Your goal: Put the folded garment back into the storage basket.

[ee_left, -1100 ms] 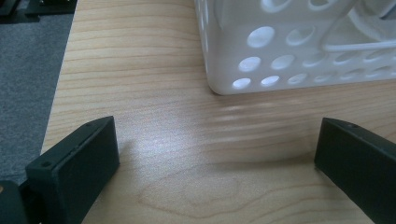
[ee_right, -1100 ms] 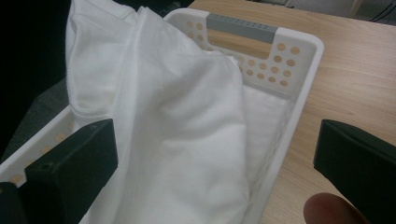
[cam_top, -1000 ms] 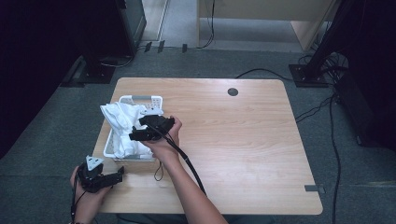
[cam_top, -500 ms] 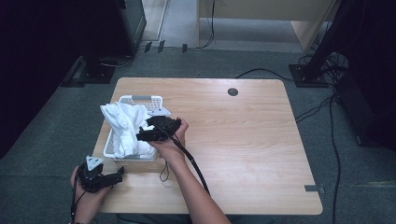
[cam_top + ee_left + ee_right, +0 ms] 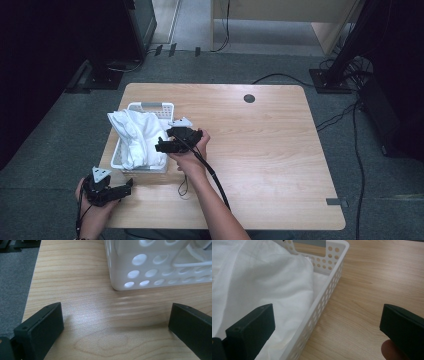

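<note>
White cloth (image 5: 132,137) heaped in perforated white basket (image 5: 150,106), right gripper (image 5: 167,145) spread at its rim, left gripper (image 5: 122,190) spread over table (image 5: 270,160).

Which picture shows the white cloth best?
The high view: the whole cloth shows, heaped in the basket and hanging over its left rim. The right gripper view is closer, showing folds, but cuts the cloth off. The left gripper view gives just the basket's holed wall, with white shapes behind it.

basket (image 5: 150,267) cut off top and right, basket floor hidden under white cloth (image 5: 262,290)
</note>
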